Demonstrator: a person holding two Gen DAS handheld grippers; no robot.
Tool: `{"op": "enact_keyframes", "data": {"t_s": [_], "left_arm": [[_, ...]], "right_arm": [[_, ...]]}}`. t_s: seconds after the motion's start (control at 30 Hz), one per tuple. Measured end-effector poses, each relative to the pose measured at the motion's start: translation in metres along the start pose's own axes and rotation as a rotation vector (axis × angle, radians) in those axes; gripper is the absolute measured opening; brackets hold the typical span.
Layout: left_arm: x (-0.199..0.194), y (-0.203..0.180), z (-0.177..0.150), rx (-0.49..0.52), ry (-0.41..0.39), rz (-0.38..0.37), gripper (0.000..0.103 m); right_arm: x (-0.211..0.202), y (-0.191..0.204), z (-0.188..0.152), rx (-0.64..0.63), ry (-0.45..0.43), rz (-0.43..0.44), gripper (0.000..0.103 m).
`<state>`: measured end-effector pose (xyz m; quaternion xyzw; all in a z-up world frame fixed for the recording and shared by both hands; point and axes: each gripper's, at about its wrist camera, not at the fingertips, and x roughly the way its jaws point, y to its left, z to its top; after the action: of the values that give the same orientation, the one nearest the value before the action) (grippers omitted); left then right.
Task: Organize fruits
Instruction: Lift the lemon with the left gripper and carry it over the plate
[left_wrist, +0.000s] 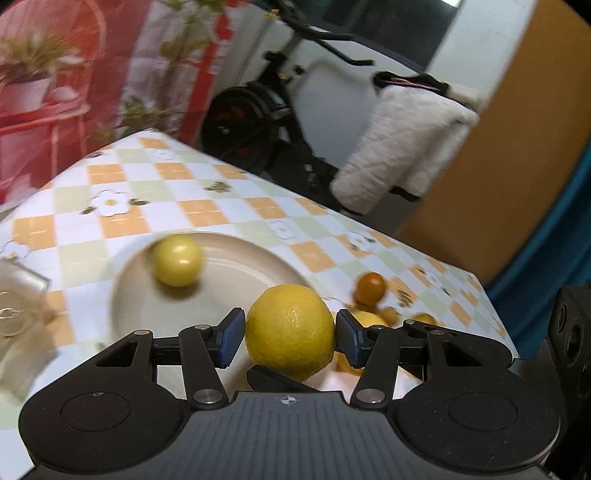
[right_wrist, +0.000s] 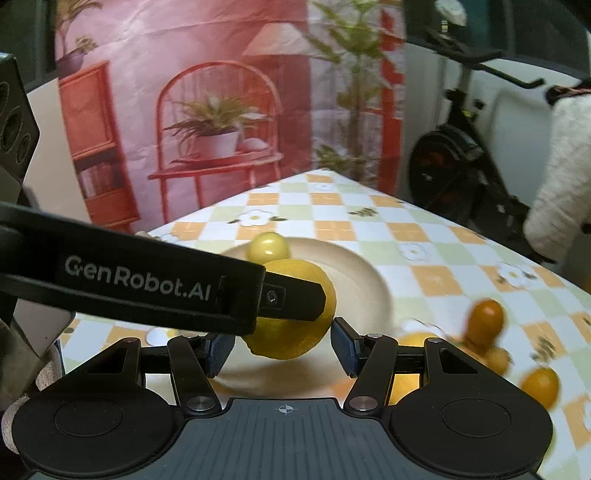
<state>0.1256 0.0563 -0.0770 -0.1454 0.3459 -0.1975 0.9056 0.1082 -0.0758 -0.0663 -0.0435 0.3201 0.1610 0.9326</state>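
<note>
over the checked table, left tongs clamp a lemon (right tongs gape).

Blurred kumquats, lemon half hidden (left fingers)

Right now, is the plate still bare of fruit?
No: a small yellow fruit already sits on the plate, beyond the lemon in the left gripper.

You're working in soft, warm indoor light with no harsh shadows. Both fisheye views bend straight lines hard toward the edges. Motion blur smears the small orange fruits and the checked tablecloth, while the gripper bodies stay sharp. A small highlight glints on the round yellow fruit in the plate.
</note>
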Motion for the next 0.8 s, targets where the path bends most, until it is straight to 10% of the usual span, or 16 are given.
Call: {"op": "enact_keyframes", "data": {"t_s": [0.8], "left_arm": [[0.013, 0.055, 0.01, -0.142, -0.015, 0.113, 0.057]], "right_arm": [[0.088, 0.035, 0.032, -0.106, 0.094, 0.074, 0.053]]}}
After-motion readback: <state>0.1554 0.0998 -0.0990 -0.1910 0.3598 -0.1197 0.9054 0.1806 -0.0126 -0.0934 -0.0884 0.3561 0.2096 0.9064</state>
